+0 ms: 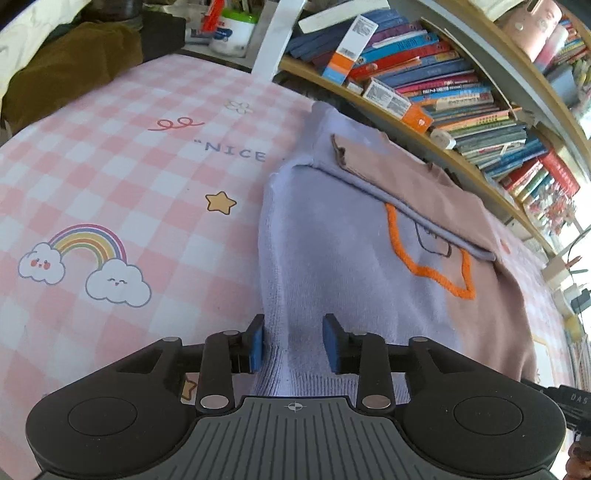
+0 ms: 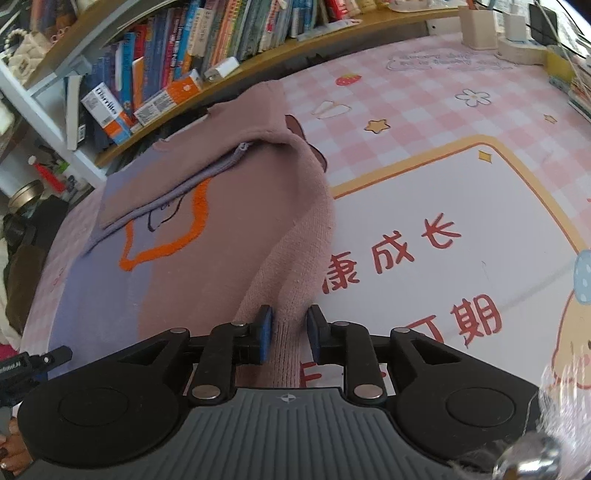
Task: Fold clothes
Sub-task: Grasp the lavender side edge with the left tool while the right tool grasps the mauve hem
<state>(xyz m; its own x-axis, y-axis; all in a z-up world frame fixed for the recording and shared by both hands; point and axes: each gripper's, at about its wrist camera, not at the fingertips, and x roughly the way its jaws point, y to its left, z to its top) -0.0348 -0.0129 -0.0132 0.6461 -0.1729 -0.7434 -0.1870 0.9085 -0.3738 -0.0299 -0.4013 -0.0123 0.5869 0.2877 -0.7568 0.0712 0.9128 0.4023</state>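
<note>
A knit sweater [image 1: 332,240], lavender on one half and dusty pink on the other with an orange star outline [image 1: 424,269], lies on the pink checked table cover. Both sleeves are folded across its chest. My left gripper [image 1: 293,343] is shut on the lavender bottom edge, and the fabric rises in a ridge between its blue pads. In the right wrist view the sweater [image 2: 184,277] shows its pink side. My right gripper [image 2: 290,332] is shut on the pink bottom edge, which is bunched between the pads. The orange star outline [image 2: 166,236] sits left of that ridge.
Shelves packed with books [image 1: 443,85] curve along the far side of the table, seen again as books [image 2: 184,55]. A brown garment [image 1: 66,66] lies at the far left corner. Small containers [image 2: 480,26] stand at the far right. The checked cover [image 2: 443,240] spreads to the right.
</note>
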